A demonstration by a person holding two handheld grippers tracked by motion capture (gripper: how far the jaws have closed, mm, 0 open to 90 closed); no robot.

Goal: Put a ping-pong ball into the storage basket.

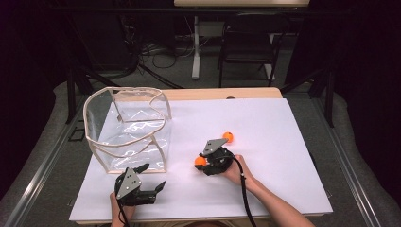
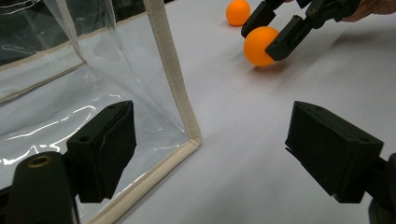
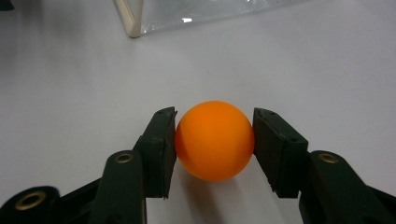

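Gripping the ball [image 3: 215, 140] at the frame's centre, the right tool [image 3: 214, 150] presses both jaws on it for lifting; the left tool [image 2: 210, 154] waits wide open, empty, beside the bag [image 2: 170, 84].

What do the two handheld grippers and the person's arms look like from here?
Both the left gripper and the right gripper are black, each with two blocky, flat-faced jaws, brass-coloured pivot pins and a grey three-cornered plate on top. A black cable trails back from each along the forearm. The forearms are bare, with no sleeves or gloves in view.
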